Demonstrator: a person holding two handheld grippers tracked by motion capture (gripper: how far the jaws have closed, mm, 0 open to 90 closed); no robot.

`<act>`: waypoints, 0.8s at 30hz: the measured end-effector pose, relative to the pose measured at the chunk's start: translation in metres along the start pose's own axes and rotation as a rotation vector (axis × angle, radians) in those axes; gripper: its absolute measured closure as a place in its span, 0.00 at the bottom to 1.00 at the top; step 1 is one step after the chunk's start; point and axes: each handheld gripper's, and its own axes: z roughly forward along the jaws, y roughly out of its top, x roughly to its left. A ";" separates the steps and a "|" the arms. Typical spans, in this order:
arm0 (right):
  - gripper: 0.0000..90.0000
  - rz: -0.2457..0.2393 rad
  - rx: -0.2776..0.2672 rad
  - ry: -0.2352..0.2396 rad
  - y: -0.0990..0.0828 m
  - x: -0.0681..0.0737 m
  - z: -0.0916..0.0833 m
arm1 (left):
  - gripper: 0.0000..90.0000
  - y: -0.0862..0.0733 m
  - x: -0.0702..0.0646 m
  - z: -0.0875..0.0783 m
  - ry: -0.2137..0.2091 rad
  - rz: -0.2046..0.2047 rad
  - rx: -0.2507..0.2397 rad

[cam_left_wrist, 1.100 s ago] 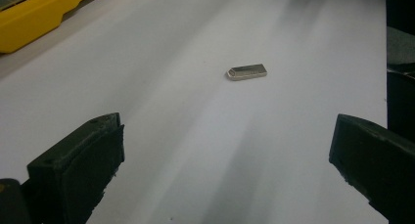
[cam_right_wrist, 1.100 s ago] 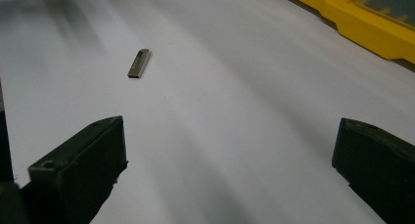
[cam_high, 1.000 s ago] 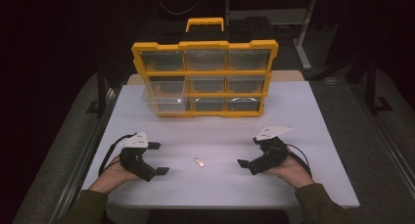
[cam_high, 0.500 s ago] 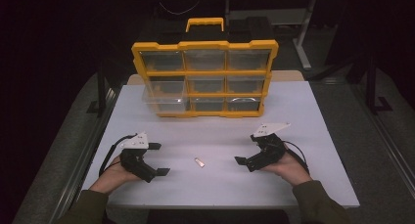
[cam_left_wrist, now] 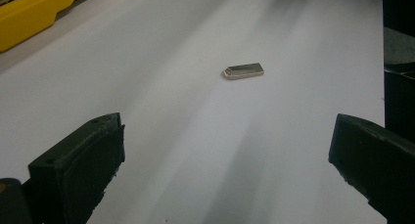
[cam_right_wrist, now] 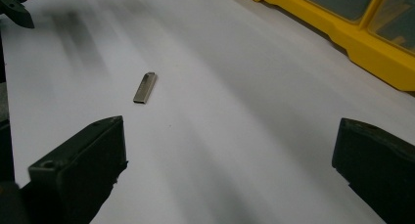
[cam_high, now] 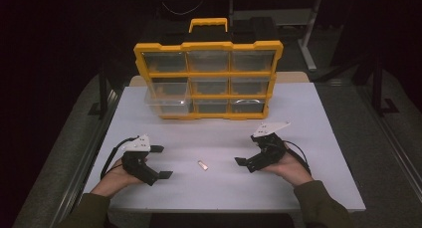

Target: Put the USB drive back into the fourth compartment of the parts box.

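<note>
Since the earlier frames the right gripper (cam_high: 245, 164) has slid a little toward the middle of the table, while the left gripper (cam_high: 160, 162) sits where it was. Nearest the viewer in the high view, two sleeved forearms come in from the bottom edge, each hand cupping a black two-jaw gripper low over a white table (cam_high: 328, 188). Both grippers point inward toward each other, with their jaws spread wide and holding nothing. Between them, on the bare white surface, lies a small flat silver metal piece (cam_high: 202, 165), shaped like a slim USB stick, touching neither gripper. From the left gripper view the metal piece (cam_left_wrist: 243, 71) lies ahead of the open jaws, slightly right of centre, lengthwise across the view. From the right gripper view the same piece (cam_right_wrist: 145, 87) lies ahead and toward the left jaw, pointing away from the camera. Farther back on the table stands a yellow parts organiser (cam_high: 208, 46) with three rows of clear drawers and a yellow carrying handle on top. One clear drawer (cam_high: 166, 102) on its left side sticks out from the frame. Behind the organiser the room is dark.
</note>
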 end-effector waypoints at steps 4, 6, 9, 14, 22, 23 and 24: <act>0.00 -0.004 0.003 0.003 0.003 0.001 0.002 | 0.00 0.000 0.000 0.000 0.001 0.002 0.000; 0.00 -0.006 0.001 0.005 0.004 0.001 0.003 | 0.00 0.000 0.000 0.000 0.001 0.001 -0.005; 0.00 -0.008 0.002 0.008 0.006 0.002 0.005 | 0.00 0.000 0.000 0.000 0.000 0.004 -0.004; 0.00 -0.011 0.004 0.013 0.010 0.003 0.008 | 0.00 0.000 0.000 0.000 -0.002 -0.003 -0.008; 0.00 -0.012 0.019 0.017 0.015 0.004 0.012 | 0.00 0.000 0.000 0.000 -0.005 -0.002 -0.005; 0.00 -0.014 0.018 0.019 0.015 0.004 0.012 | 0.00 0.000 0.000 0.000 -0.005 -0.002 -0.005; 0.00 -0.014 0.018 0.020 0.016 0.005 0.012 | 0.00 0.000 -0.001 0.000 -0.005 -0.001 -0.005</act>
